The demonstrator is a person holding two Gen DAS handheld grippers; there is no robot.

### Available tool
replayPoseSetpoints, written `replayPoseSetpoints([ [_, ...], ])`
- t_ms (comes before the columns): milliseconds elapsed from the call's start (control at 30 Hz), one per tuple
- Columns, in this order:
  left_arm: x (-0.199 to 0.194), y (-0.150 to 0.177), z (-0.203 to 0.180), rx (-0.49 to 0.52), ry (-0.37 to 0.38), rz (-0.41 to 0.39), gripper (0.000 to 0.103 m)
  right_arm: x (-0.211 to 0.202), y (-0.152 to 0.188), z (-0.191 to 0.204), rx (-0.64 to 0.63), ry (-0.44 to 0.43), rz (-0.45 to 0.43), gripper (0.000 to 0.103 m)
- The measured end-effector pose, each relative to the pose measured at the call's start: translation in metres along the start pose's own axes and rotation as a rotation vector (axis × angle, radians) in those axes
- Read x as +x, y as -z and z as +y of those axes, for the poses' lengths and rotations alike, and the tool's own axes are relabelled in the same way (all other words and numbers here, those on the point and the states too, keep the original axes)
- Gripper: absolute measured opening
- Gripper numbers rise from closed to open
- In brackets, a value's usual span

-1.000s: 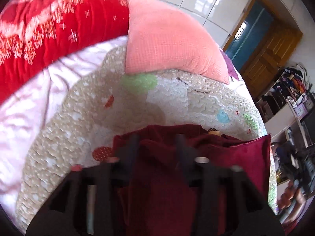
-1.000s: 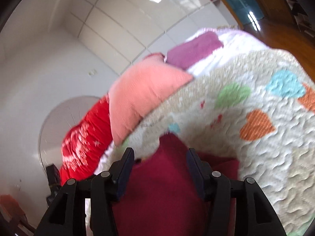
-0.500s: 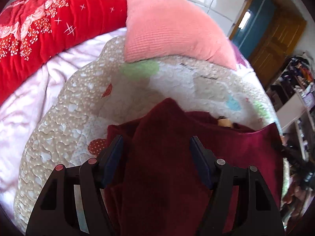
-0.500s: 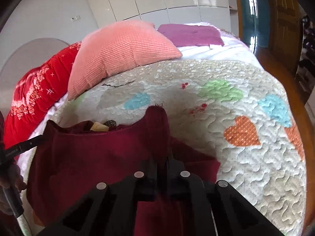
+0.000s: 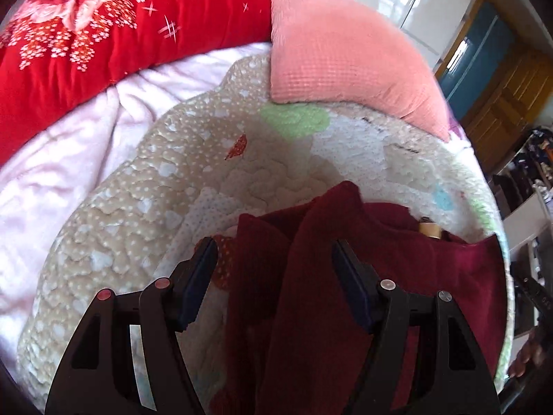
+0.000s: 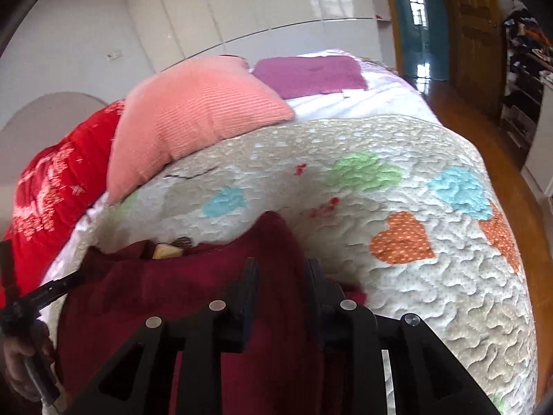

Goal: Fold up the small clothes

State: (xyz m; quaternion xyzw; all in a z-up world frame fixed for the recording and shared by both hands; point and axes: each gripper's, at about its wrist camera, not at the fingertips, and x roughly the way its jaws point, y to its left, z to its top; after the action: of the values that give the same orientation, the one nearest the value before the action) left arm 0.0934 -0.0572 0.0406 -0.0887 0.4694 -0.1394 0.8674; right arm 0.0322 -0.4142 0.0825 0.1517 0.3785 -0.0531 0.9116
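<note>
Nearest the lens, left wrist view: left gripper (image 5: 274,254), fingers spread wide, one pad at 9 o'clock and the other at 3 o'clock of a raised ridge of the maroon garment (image 5: 397,276); the cloth rises in the gap between the pads, and contact with either pad cannot be confirmed; nothing is gripped. Right wrist view: right gripper (image 6: 281,269), fingers narrow, only a slim gap between them, filled with a peak of the same maroon garment (image 6: 193,311); the cloth appears pinched there, though the actual line of contact is hidden by the fabric.

Risk, judged from this arrangement: only one pinch point seems secure; should the right fingers loosen, or the ridge slip from so shallow a bite, the lifted fold would likely collapse and the crease be lost; the wide left fingers, if closed on the ridge off-centre, may gather several layers and leave a bunched, crooked fold; a pull by the two grippers in different directions may drag the whole garment over the quilt rather than fold it.

Middle ground: the garment lies on the heart-patterned quilt (image 5: 145,214), at 6 o'clock in both views; a small tan object (image 5: 428,230) shows at its far edge, its nature unclear.

Far ground: pink pillow (image 5: 338,52) at 12 o'clock; red blanket (image 5: 86,24) at 10 o'clock; purple cushion (image 6: 311,72) beyond the pillow; wooden door (image 6: 477,31) at 2 o'clock.
</note>
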Motion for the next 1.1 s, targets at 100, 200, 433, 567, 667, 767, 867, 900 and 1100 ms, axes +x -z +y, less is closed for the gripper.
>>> replayPoseSetpoints([
  [100, -0.024, 0.017, 0.005, 0.007, 0.017, -0.011, 0.069, -0.004, 0.005, 0.043, -0.066, -0.162, 0.052, 0.026],
  [200, -0.042, 0.038, 0.010, 0.026, -0.006, -0.017, 0.069, 0.006, 0.009, 0.089, -0.112, -0.304, 0.098, 0.026],
  [433, -0.046, 0.070, 0.023, 0.024, 0.018, 0.021, 0.069, 0.061, 0.008, 0.191, -0.208, -0.376, 0.137, 0.026],
  [567, -0.043, 0.077, 0.028, -0.003, 0.050, 0.013, 0.069, 0.105, 0.012, 0.235, -0.278, -0.332, 0.198, 0.025],
  [667, -0.038, 0.077, 0.032, -0.028, 0.070, 0.028, 0.071, 0.133, 0.017, 0.256, -0.324, -0.285, 0.237, 0.025],
  [767, -0.035, 0.076, 0.035, -0.038, 0.079, 0.026, 0.075, 0.158, 0.022, 0.266, -0.349, -0.235, 0.261, 0.025],
  [867, -0.033, 0.077, 0.036, -0.049, 0.082, 0.029, 0.078, 0.160, 0.017, 0.263, -0.321, -0.249, 0.251, 0.025],
  [900, -0.033, 0.078, 0.036, -0.049, 0.083, 0.026, 0.078, 0.155, 0.015, 0.259, -0.305, -0.262, 0.249, 0.025],
  [1100, -0.035, 0.081, 0.035, -0.049, 0.085, 0.012, 0.078, 0.107, 0.024, 0.225, -0.271, -0.271, 0.228, 0.025],
])
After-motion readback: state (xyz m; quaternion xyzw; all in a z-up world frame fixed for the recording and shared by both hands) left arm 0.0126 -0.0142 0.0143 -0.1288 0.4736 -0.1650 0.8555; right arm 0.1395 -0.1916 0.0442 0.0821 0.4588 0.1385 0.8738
